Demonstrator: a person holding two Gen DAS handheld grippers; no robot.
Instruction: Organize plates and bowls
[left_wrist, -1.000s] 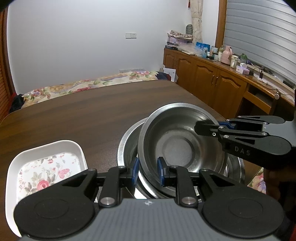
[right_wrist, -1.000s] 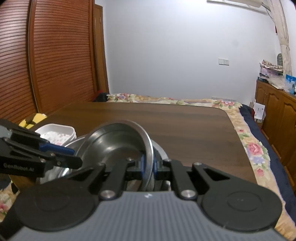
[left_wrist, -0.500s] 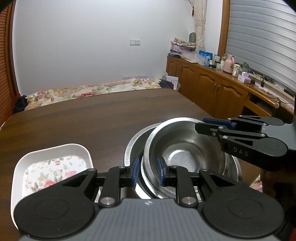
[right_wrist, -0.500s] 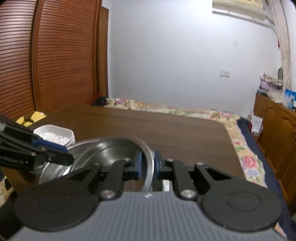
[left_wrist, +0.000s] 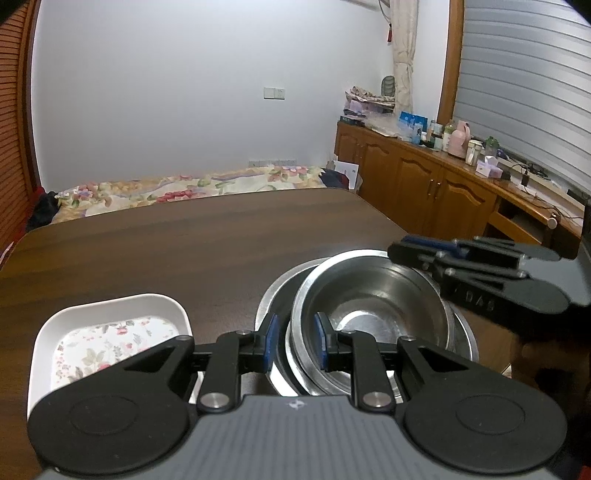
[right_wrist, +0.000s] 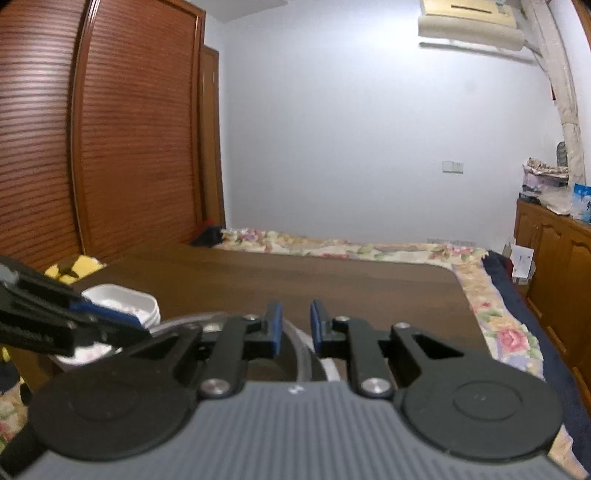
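Note:
A small steel bowl (left_wrist: 369, 306) sits tilted inside a wider steel bowl (left_wrist: 275, 295) at the near edge of the dark wooden table (left_wrist: 192, 243). My left gripper (left_wrist: 294, 341) is open, its blue pads either side of the small bowl's near rim without clamping it. My right gripper (right_wrist: 295, 326) is open and empty, raised above the bowls; it also shows in the left wrist view (left_wrist: 421, 248) over the far right rim. A white square plate with a flower pattern (left_wrist: 107, 336) lies to the left and also shows in the right wrist view (right_wrist: 122, 299).
A bed with a floral cover (left_wrist: 184, 186) lies beyond the table's far edge. Wooden cabinets with bottles on top (left_wrist: 443, 177) run along the right wall. Slatted wooden wardrobe doors (right_wrist: 92, 147) stand at the left.
The small bowl was lowered from a steep tilt into the wider bowl. My right gripper let go of its rim, opened and lifted away. My left gripper's jaws widened.

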